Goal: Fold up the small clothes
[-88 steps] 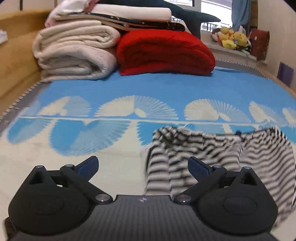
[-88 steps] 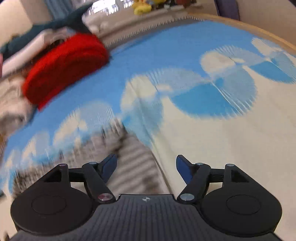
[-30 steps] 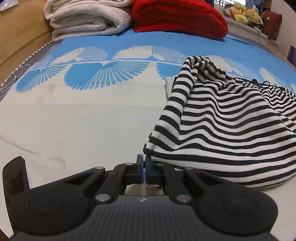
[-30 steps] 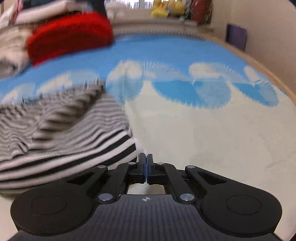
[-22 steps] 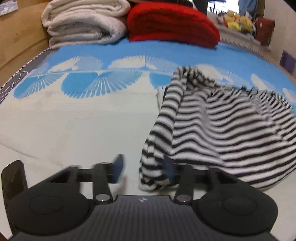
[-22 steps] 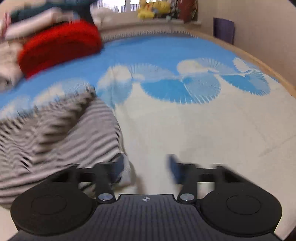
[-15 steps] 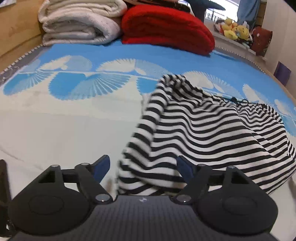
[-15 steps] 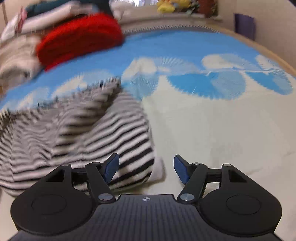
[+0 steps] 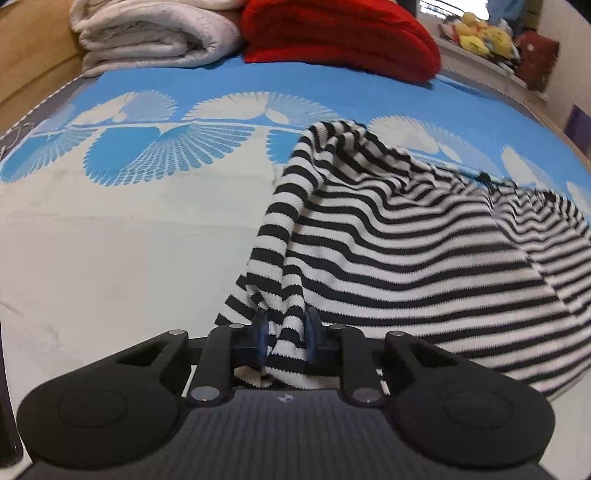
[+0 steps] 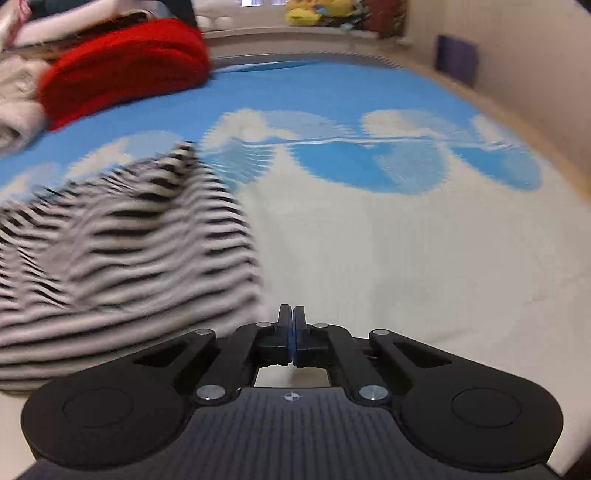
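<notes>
A black-and-white striped garment (image 9: pixel 406 251) lies rumpled on the blue-and-cream bedcover (image 9: pixel 129 240). In the left wrist view its near left corner is bunched between the blue pads of my left gripper (image 9: pixel 286 325), whose jaws are closing and press on the cloth. In the right wrist view the striped garment (image 10: pixel 129 240) is blurred and fills the left side. My right gripper (image 10: pixel 291 314) is shut just right of its near edge, pads together. No cloth shows between them.
A red folded blanket (image 9: pixel 340 33) and white folded blankets (image 9: pixel 155 33) are stacked at the far end of the bed. Plush toys (image 9: pixel 480 29) sit on a ledge at the far right. A wooden bed side (image 9: pixel 29 55) runs along the left. The bedcover (image 10: pixel 406 258) lies bare right of the garment.
Both grippers were shut, opened wide, then closed again. The left one shifted right onto the garment's corner and now pinches a thicker bunch of it. The right one closed beside the garment's edge.
</notes>
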### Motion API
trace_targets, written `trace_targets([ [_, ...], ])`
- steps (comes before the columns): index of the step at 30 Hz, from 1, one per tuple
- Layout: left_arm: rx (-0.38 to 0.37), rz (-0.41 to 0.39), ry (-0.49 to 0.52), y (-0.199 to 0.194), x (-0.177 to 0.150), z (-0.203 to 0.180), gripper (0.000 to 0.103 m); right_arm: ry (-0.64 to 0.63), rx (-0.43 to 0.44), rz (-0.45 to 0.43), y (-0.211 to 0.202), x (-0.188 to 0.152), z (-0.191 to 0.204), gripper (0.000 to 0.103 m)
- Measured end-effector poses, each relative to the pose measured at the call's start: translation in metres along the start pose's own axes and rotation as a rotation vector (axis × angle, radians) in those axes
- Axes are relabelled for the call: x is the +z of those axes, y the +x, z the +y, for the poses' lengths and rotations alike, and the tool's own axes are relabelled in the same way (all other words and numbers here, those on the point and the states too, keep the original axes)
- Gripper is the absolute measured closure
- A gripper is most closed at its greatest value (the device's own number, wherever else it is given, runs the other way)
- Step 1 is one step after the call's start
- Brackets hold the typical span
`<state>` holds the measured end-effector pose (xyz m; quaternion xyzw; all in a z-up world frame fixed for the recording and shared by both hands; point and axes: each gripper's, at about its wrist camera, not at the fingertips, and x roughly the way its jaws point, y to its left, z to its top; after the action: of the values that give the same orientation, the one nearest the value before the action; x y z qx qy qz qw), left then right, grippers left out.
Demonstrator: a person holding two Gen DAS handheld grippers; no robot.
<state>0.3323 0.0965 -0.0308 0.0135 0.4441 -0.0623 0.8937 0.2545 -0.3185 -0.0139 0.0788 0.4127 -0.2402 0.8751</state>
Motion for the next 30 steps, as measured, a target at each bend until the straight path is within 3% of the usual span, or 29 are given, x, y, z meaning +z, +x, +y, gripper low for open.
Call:
trace_targets([
  [4, 0.028, -0.008, -0.016, -0.004, -0.002, -0.004, 0.083, 0.038, -0.018, -0.001, -0.006, -0.010, -0.014, 0.103],
  [7, 0.035, -0.020, -0.010, -0.010, -0.005, -0.003, 0.084, 0.060, 0.049, 0.003, -0.015, -0.015, -0.022, 0.100],
  [8, 0.038, -0.022, -0.013, -0.012, -0.005, -0.002, 0.084, 0.055, 0.095, 0.008, -0.017, -0.016, -0.023, 0.089],
  [9, 0.037, -0.023, -0.019, -0.013, -0.006, 0.001, 0.084, 0.049, 0.124, 0.012, -0.021, -0.018, -0.021, 0.069],
  [11, 0.035, -0.026, -0.034, -0.015, -0.006, 0.006, 0.085, 0.037, 0.154, 0.008, -0.027, -0.021, -0.018, 0.042],
  [12, 0.036, -0.027, -0.040, -0.016, -0.006, 0.009, 0.085, 0.032, 0.171, 0.003, -0.029, -0.021, -0.016, 0.036],
  [18, 0.026, -0.027, -0.049, -0.017, -0.005, 0.024, 0.085, 0.097, 0.251, 0.038, -0.020, -0.013, -0.009, 0.032],
  [23, 0.050, -0.005, -0.124, -0.009, 0.000, 0.044, 0.079, 0.169, 0.242, 0.042, -0.007, -0.001, -0.005, 0.032],
  [25, 0.089, -0.011, -0.116, -0.009, 0.001, 0.046, 0.076, 0.187, 0.241, 0.035, -0.003, 0.003, -0.005, 0.032],
  [28, 0.277, -0.038, -0.054, -0.009, 0.001, 0.046, 0.072, 0.185, 0.235, 0.035, 0.002, 0.007, -0.006, 0.032],
  [30, 0.263, -0.027, -0.097, -0.011, 0.001, 0.059, 0.058, 0.180, 0.244, 0.041, 0.004, 0.010, -0.007, 0.032],
])
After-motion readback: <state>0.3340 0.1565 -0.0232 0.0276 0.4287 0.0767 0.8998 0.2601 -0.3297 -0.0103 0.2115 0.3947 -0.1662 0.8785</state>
